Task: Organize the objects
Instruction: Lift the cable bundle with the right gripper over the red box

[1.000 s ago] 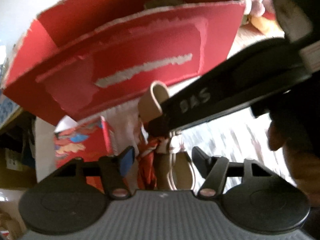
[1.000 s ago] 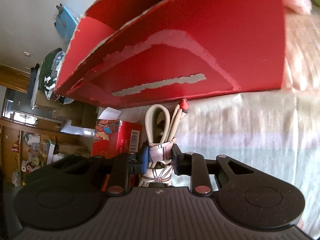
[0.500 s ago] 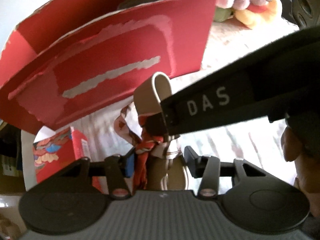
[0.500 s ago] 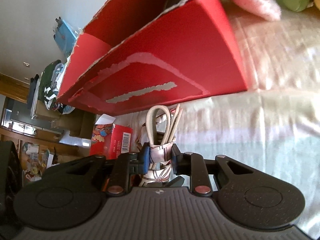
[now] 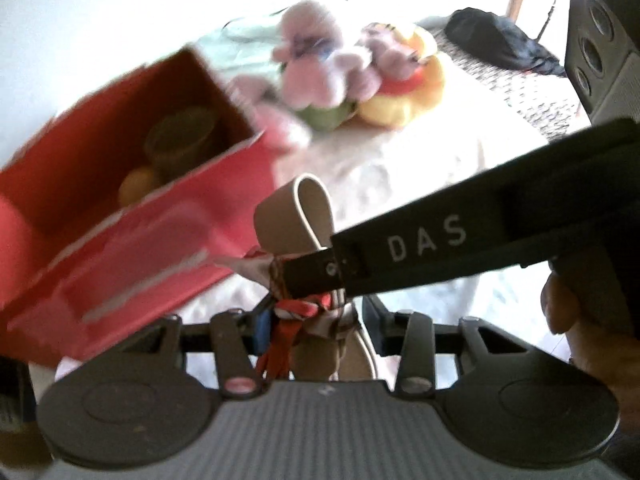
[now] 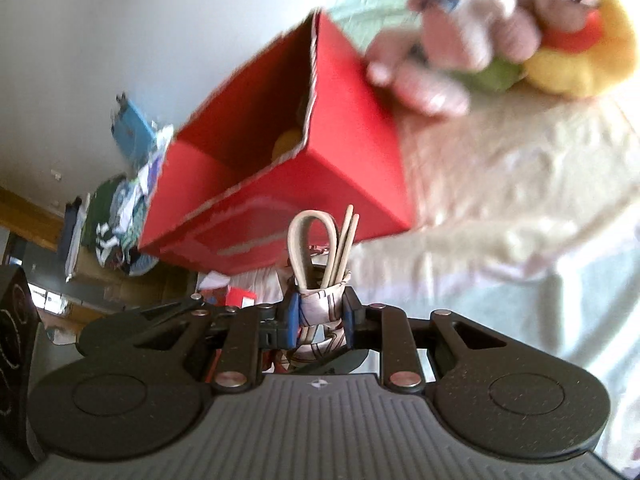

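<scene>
From left to right: my red box (image 5: 132, 216) already holds a jar and something yellow, while my left hand-held gripper (image 5: 316, 326) is closing around the cloth-wrapped bundle (image 6: 322, 306) that my right hand-held gripper (image 6: 320, 314) pinches narrowly, not yet boxed.
</scene>
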